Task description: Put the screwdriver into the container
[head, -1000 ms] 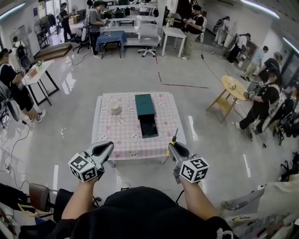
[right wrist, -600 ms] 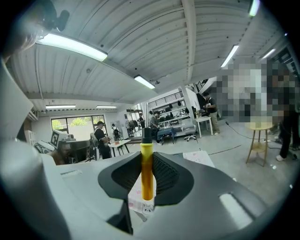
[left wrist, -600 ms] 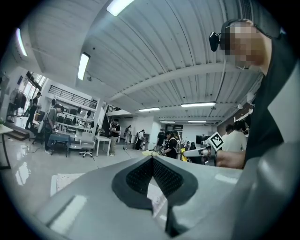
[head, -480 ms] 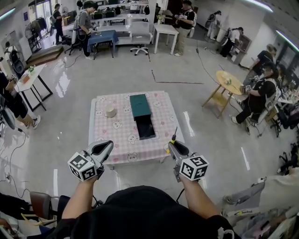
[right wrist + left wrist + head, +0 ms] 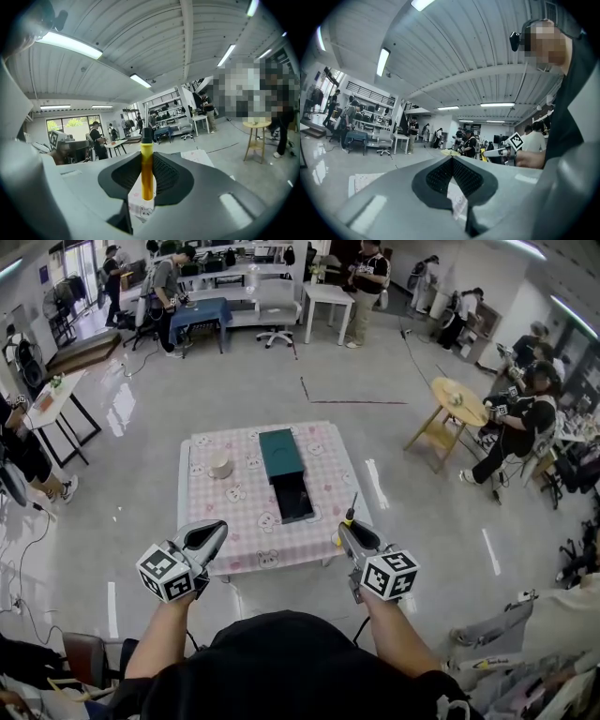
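A screwdriver [image 5: 350, 513] with a yellow handle [image 5: 147, 168] and black collar stands upright in my right gripper [image 5: 351, 532], whose jaws are shut on it; its thin shaft points up and away. The container [image 5: 294, 497], a dark open box with a dark green lid [image 5: 281, 455] lying just beyond it, rests on the pink checked table [image 5: 246, 507] ahead of both grippers. My left gripper [image 5: 208, 536] hovers near the table's front left edge, jaws shut with nothing between them [image 5: 453, 176].
A small round roll of tape [image 5: 220, 467] sits on the table's left part. A round wooden side table [image 5: 461, 404] stands to the right. Several people and desks fill the room's edges; bare floor surrounds the table.
The head view has shifted slightly, so the table sits a little higher and closer in frame. Both grippers keep their places and the screwdriver stays held.
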A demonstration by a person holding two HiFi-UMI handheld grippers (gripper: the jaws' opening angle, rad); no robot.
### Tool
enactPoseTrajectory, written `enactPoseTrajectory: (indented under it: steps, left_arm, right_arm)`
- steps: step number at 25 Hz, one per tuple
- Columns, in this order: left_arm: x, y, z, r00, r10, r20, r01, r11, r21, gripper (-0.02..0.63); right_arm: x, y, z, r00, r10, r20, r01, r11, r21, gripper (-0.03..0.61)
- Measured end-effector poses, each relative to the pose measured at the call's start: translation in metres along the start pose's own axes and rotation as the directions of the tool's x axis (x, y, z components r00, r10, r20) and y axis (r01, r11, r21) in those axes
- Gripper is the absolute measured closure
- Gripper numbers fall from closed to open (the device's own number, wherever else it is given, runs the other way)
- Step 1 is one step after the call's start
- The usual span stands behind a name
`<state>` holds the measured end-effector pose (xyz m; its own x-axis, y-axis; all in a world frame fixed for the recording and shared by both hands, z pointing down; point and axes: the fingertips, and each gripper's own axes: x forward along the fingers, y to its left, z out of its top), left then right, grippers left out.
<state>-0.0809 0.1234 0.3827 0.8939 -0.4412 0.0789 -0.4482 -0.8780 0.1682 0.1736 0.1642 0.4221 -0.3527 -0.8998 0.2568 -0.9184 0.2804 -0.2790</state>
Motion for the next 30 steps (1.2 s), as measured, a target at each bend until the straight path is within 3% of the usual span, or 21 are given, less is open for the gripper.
enactPoseTrajectory:
  steps: [22, 30]
  left_arm:
    - [0.001, 0.066, 0.006, 0.998, -0.064, -0.019, 0.064, 0.998, -0.009, 0.614]
    - [-0.003, 0.089, 0.011, 0.997, -0.080, -0.017, 0.080, 0.997, -0.012, 0.614]
  right_arm:
    - [0.036, 0.001, 0.014, 0.990, -0.127, 0.060, 0.125, 0.992, 0.036, 0.472]
    - [0.052, 0.011, 0.018, 0.989, -0.138, 0.055, 0.136, 0.990, 0.042, 0.472]
